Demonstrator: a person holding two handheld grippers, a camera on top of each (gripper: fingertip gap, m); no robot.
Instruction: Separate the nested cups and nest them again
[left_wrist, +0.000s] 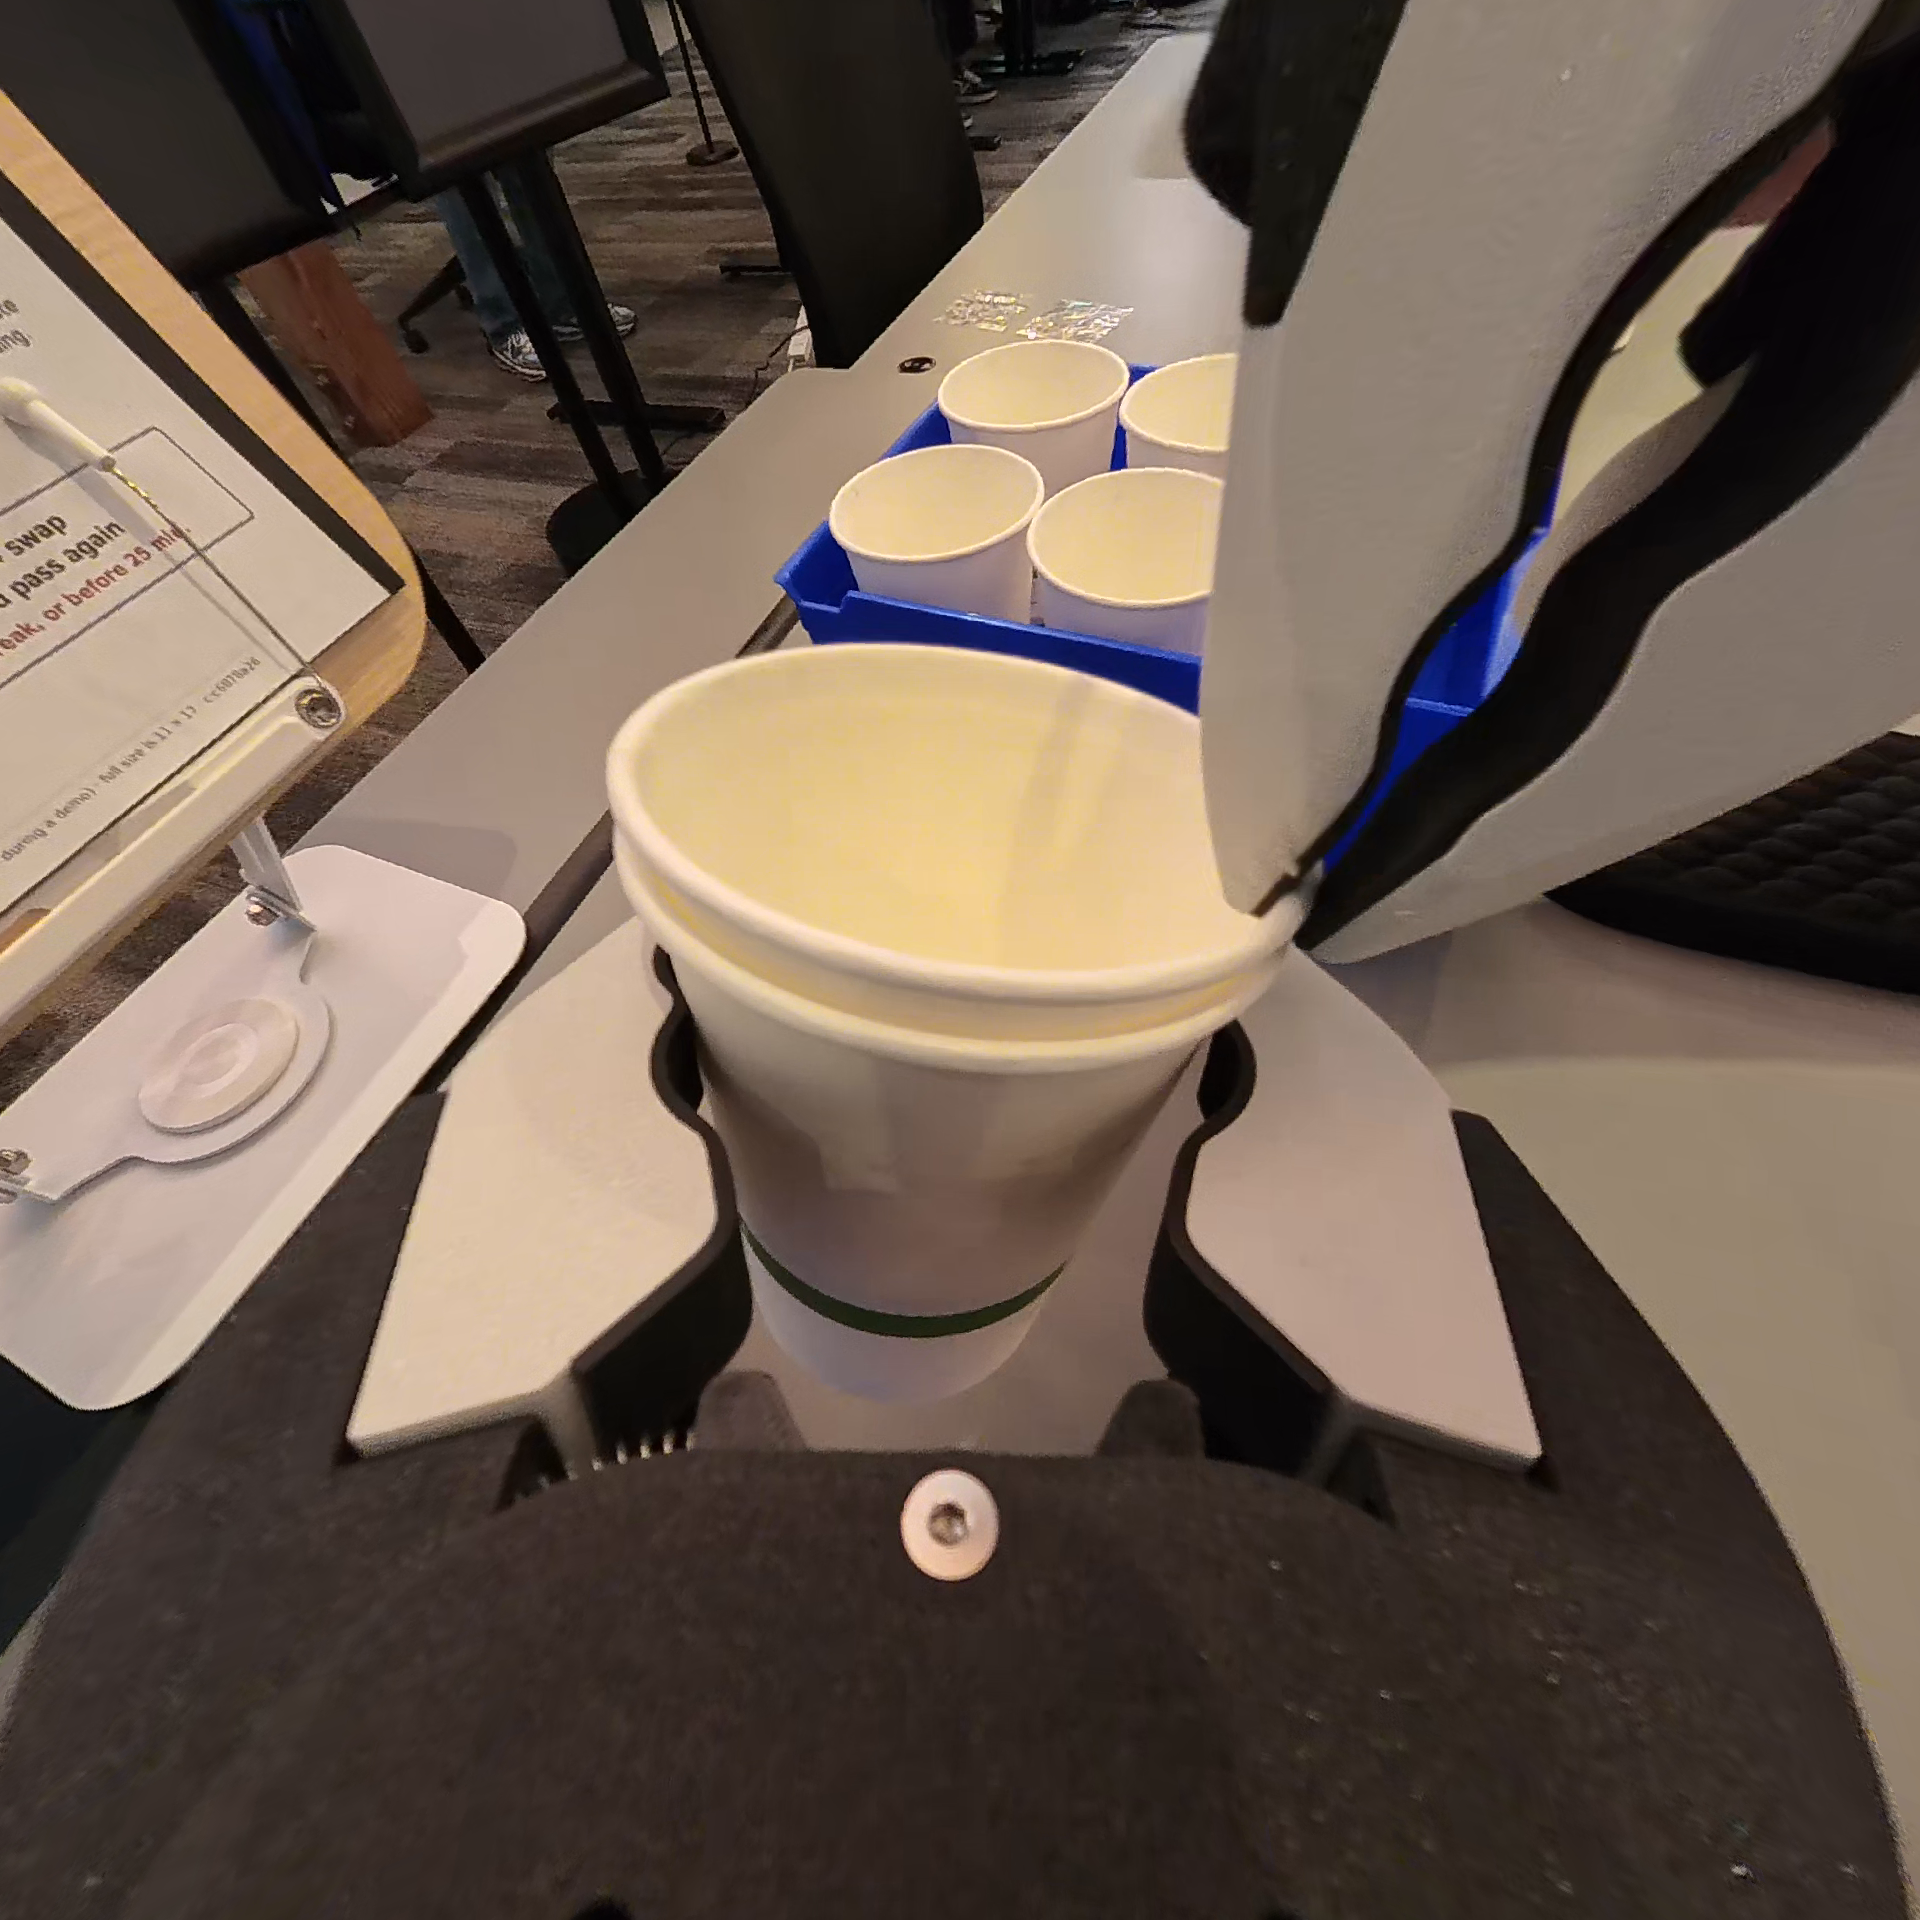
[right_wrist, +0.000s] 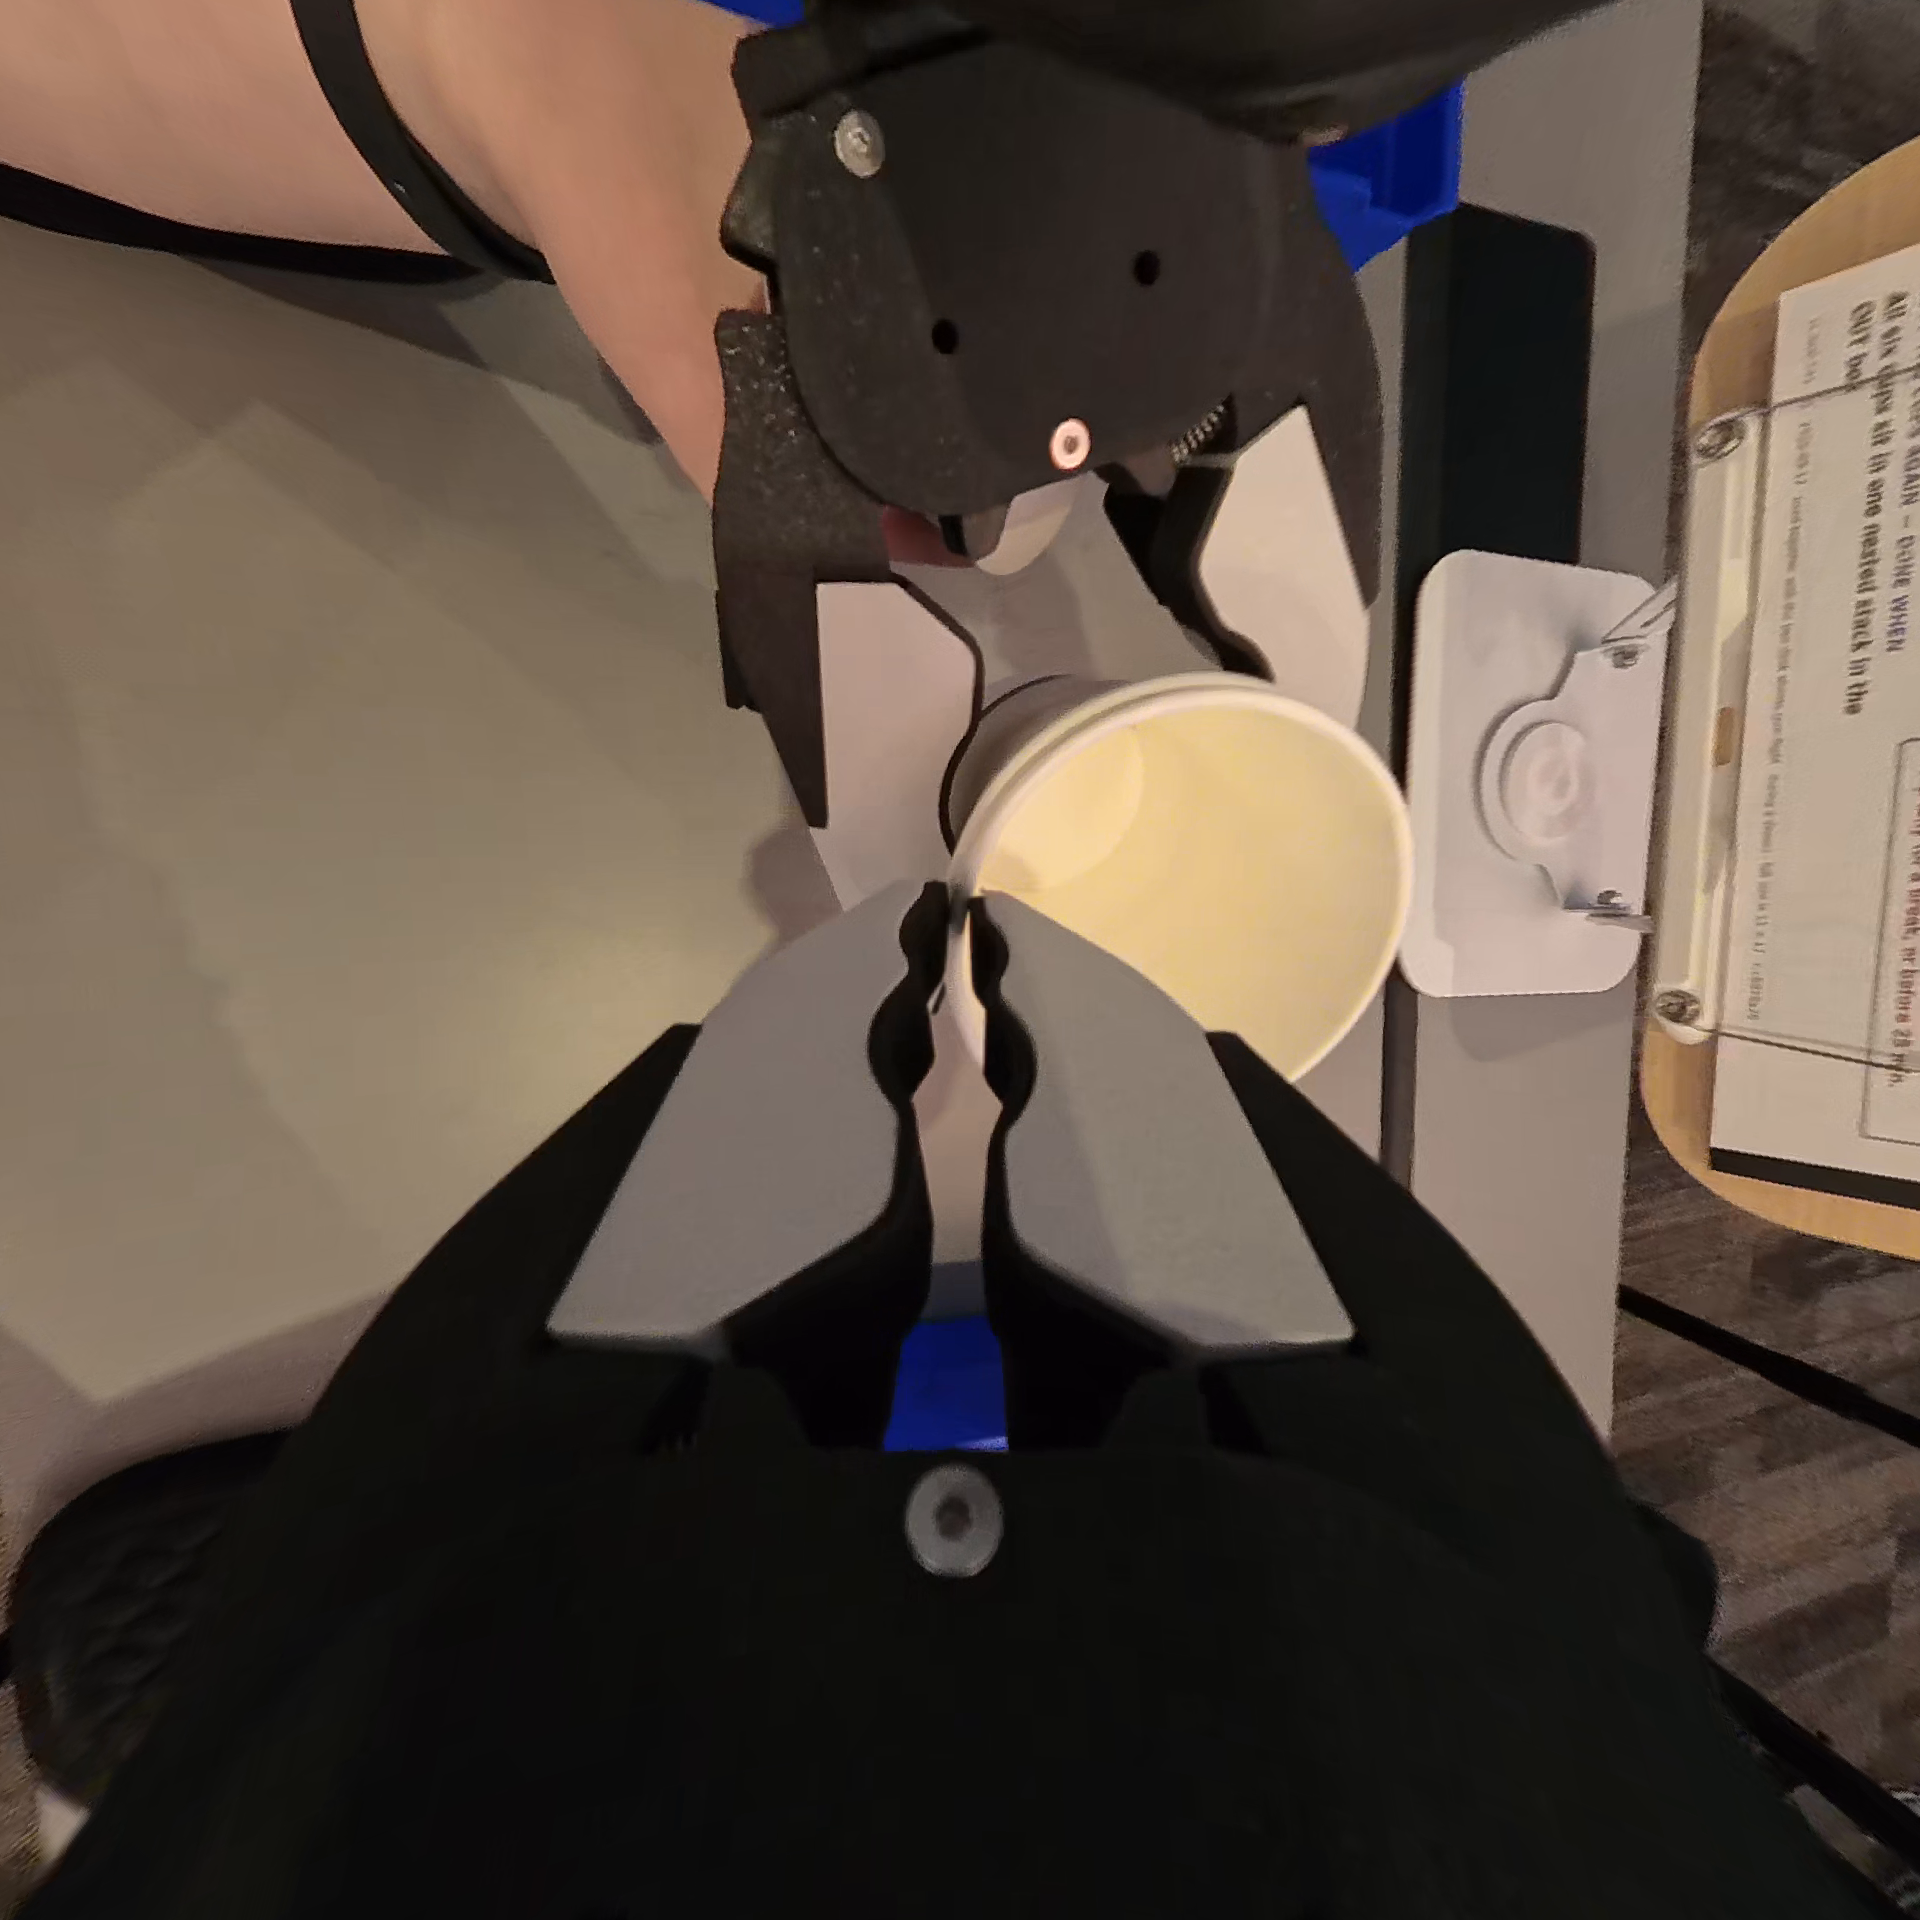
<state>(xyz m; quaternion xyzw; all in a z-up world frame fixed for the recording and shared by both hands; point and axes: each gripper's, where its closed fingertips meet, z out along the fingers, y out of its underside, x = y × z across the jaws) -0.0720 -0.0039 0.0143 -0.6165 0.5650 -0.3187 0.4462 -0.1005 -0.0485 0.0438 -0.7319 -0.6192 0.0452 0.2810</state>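
Two nested white paper cups are held above the grey table (left_wrist: 582, 675). The outer cup (left_wrist: 914, 1174) has a green stripe near its base. My left gripper (left_wrist: 951, 1039) is shut around its wall. The inner cup (left_wrist: 935, 810) sits a little raised, its rim just above the outer rim. My right gripper (left_wrist: 1283, 909) comes in from the upper right and is shut on the inner cup's rim. In the right wrist view my right gripper (right_wrist: 958, 904) pinches that rim, with the inner cup (right_wrist: 1195, 862) tilted open toward the camera. The left gripper (right_wrist: 1039, 717) holds the outer cup (right_wrist: 1013, 717) behind it.
A blue tray (left_wrist: 935, 623) stands behind on the table with several single white cups (left_wrist: 935, 530) upright in it. A white sign stand (left_wrist: 208, 1039) with a framed sheet (left_wrist: 125, 520) is at the left. A black mesh pad (left_wrist: 1766, 852) lies at the right. The table edge runs along the left.
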